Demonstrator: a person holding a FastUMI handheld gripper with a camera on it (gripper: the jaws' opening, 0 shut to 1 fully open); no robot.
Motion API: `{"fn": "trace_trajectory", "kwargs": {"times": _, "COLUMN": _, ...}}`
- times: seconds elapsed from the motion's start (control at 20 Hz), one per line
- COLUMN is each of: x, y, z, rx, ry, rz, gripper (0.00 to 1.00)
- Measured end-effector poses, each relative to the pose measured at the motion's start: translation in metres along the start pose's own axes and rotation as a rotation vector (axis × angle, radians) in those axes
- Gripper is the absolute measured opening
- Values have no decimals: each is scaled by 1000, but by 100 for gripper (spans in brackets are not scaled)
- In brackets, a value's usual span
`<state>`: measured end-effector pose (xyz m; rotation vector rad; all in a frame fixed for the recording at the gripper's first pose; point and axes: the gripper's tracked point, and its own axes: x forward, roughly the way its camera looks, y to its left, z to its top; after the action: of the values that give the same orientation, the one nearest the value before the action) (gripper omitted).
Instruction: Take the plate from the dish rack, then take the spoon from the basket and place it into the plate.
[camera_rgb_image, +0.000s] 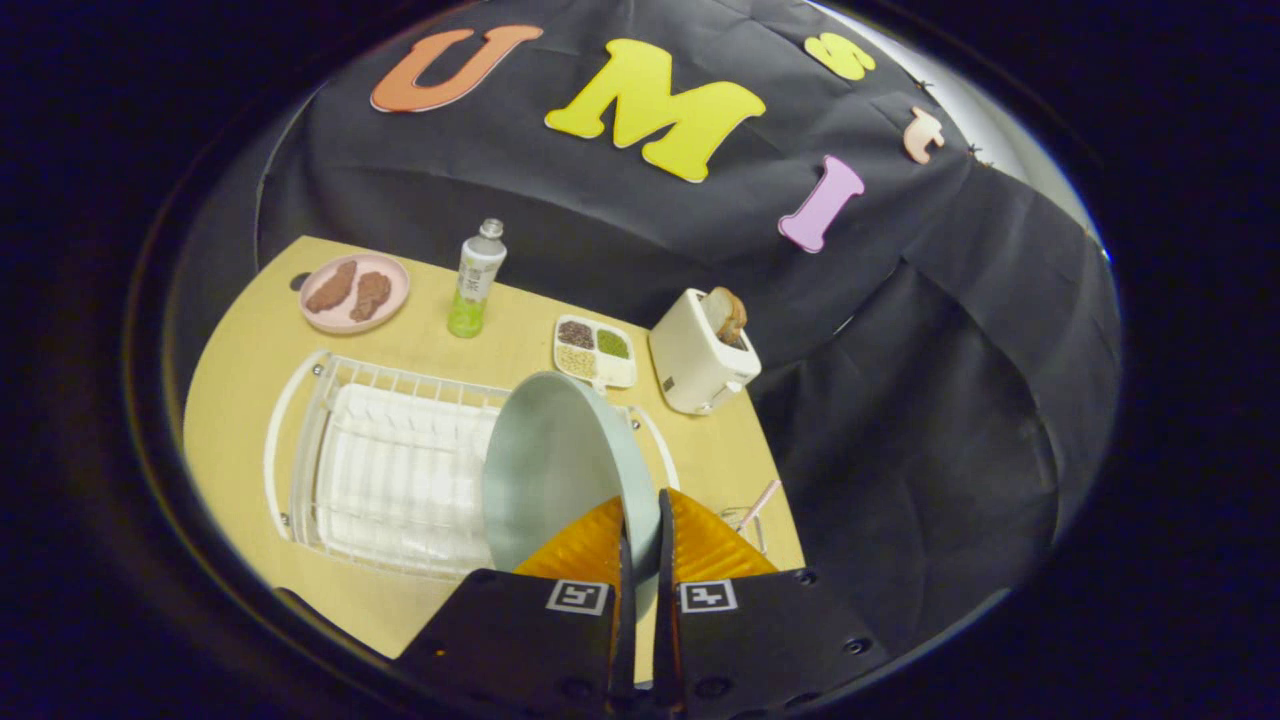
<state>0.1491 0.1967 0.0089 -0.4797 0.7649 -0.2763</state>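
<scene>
A pale blue-green plate (555, 465) stands on edge between my fingers, lifted above the right end of the white dish rack (390, 470). My gripper (640, 520) is shut on the plate's rim, one finger on each face. Just right of the fingers, a small wire basket (748, 522) sits on the table with the pink handle of the spoon (762, 500) sticking up out of it; the spoon's bowl is hidden.
On the wooden table beyond the rack: a pink plate with two brown pieces (355, 292), a green-bottomed bottle (475, 280), a white divided tray of grains (594, 352) and a white toaster with a slice of bread (702, 355). The table's right edge runs close beside the basket.
</scene>
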Motion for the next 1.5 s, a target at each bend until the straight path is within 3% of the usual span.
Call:
{"fn": "trace_trajectory", "kwargs": {"times": 0.15, "x": -16, "y": -9, "z": -27, "rx": 49, "ry": -27, "rz": 138, "gripper": 12}}
{"fn": "trace_trajectory", "kwargs": {"times": 0.3, "x": -23, "y": -4, "z": -68, "rx": 131, "ry": -39, "rz": 332, "gripper": 12}}
{"fn": "trace_trajectory", "kwargs": {"times": 0.4, "x": -17, "y": -8, "z": -100, "rx": 186, "ry": -50, "rz": 406, "gripper": 12}}
{"fn": "trace_trajectory", "kwargs": {"times": 0.65, "x": 22, "y": -3, "z": -182, "rx": 275, "ry": -7, "rz": 522, "gripper": 12}}
{"fn": "trace_trajectory", "kwargs": {"times": 0.8, "x": 54, "y": -3, "z": -215, "rx": 313, "ry": 31, "rz": 532, "gripper": 12}}
{"fn": "trace_trajectory", "kwargs": {"times": 1.5, "x": 110, "y": 12, "z": -287, "rx": 393, "ry": 73, "rz": 707, "gripper": 17}}
